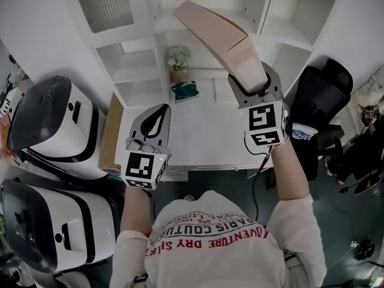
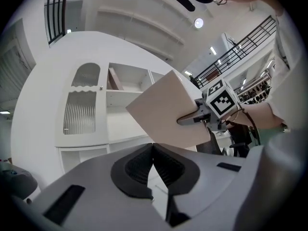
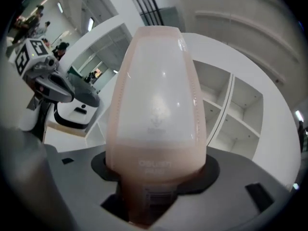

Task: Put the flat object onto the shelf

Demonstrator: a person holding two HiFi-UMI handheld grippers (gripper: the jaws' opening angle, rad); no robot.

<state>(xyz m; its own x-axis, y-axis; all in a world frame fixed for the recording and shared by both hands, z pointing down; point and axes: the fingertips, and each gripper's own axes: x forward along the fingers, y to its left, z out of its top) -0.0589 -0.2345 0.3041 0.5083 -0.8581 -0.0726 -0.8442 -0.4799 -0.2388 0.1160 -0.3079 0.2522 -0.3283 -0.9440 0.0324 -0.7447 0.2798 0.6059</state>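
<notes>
The right gripper (image 1: pixel 257 84) pinches only one end of the pale pink flat plastic board (image 1: pixel 211 29), which could twist loose against the white shelf's (image 1: pixel 287 36) edge, while the left gripper (image 1: pixel 153 122) idles, jaws pressed together.

Head camera: above and behind left gripper (image 1: pixel 159 114) and right gripper (image 1: pixel 255 81), facing steeply down. Gripper cameras: close behind their own jaws, facing ahead. All share the shelf unit (image 1: pixel 135 71) beyond.
</notes>
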